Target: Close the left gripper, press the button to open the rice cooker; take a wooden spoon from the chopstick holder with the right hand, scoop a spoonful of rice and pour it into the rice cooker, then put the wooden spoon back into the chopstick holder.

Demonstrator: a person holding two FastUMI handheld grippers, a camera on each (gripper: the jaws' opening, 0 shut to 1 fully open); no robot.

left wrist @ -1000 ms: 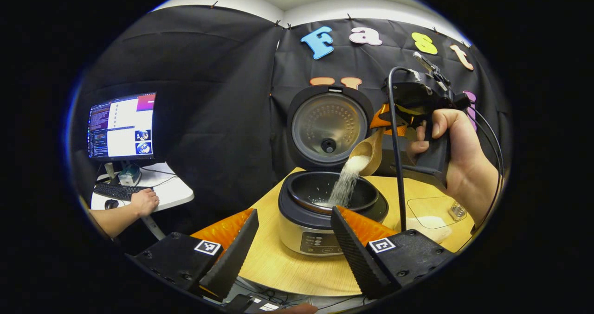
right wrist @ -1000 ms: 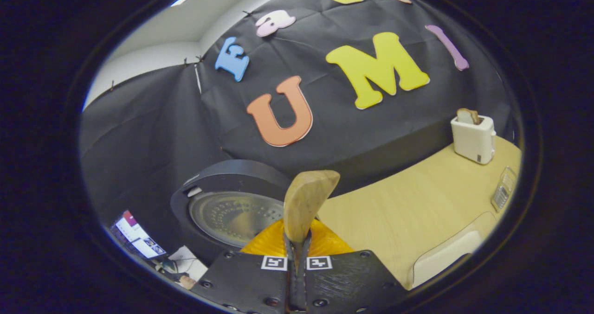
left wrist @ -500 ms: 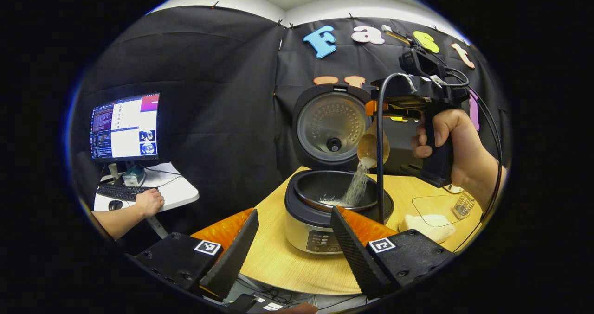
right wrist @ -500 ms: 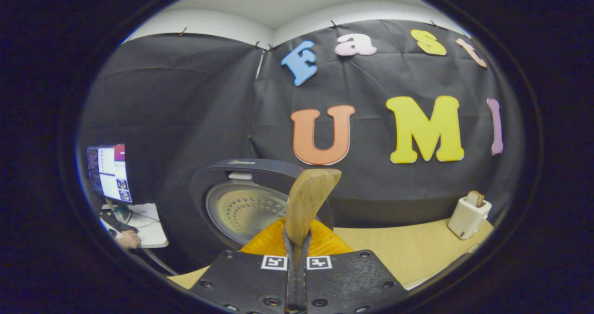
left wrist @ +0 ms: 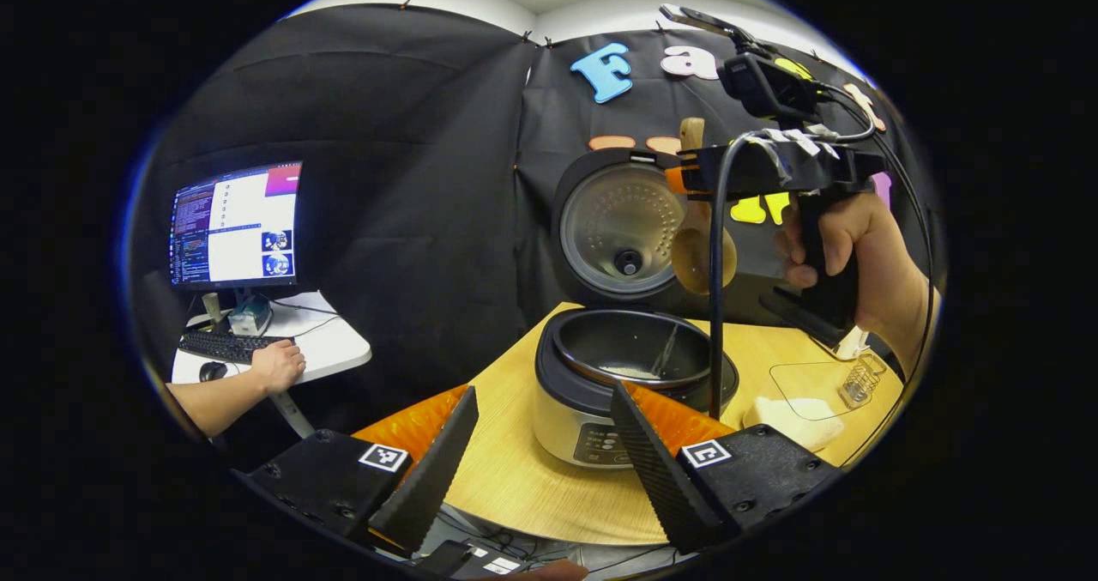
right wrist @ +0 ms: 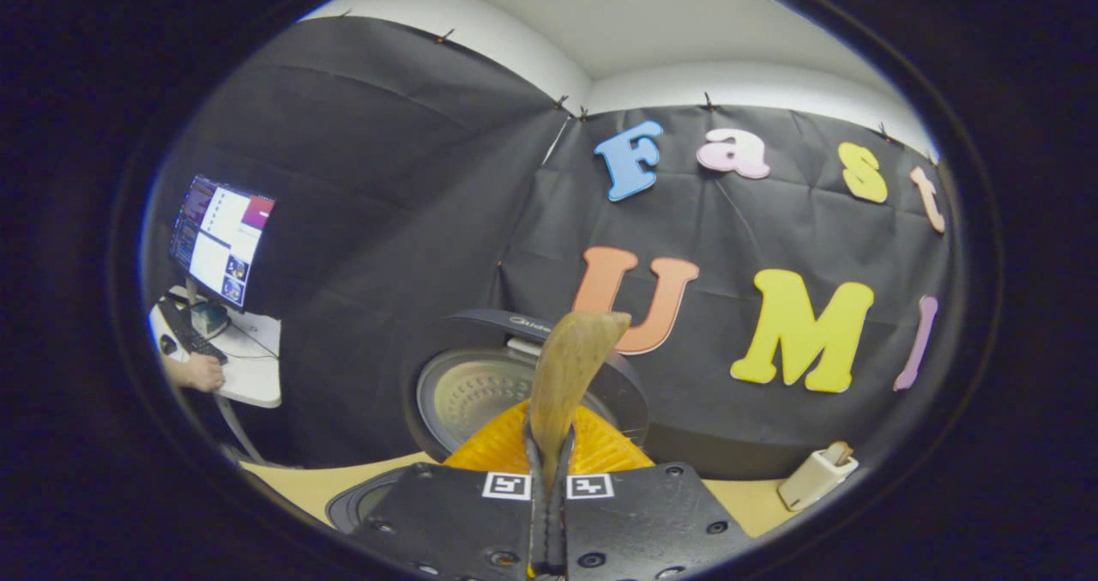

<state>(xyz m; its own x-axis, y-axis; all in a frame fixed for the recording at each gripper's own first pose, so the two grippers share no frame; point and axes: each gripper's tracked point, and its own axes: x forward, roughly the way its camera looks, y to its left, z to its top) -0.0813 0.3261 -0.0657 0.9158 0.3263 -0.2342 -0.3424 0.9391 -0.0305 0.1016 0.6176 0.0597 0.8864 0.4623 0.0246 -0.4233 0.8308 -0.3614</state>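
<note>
The rice cooker (left wrist: 592, 431) stands open on the wooden table, its lid (left wrist: 622, 233) upright, and a little rice (left wrist: 630, 371) lies in the dark pot. Above the pot's right side a hand holds my right gripper (left wrist: 686, 178), shut on the wooden spoon (left wrist: 702, 259). The spoon hangs bowl down with no rice falling from it. In the right gripper view the spoon (right wrist: 570, 375) rises between the shut fingers of the right gripper (right wrist: 549, 469), in front of the lid (right wrist: 480, 392). My left gripper (left wrist: 545, 390) is open in front of the cooker, holding nothing.
A clear tray (left wrist: 811, 375) with a white heap of rice (left wrist: 793, 418) and a small wire holder (left wrist: 860, 377) stand right of the cooker. A white toaster (right wrist: 819, 474) sits farther right. At the left are a monitor (left wrist: 236, 225) and a person's hand (left wrist: 279, 365) on a desk.
The stream of rice from the spoon into the pot has stopped. The right gripper rose and turned level, so the spoon now hangs bowl down. The left gripper stayed open in place.
</note>
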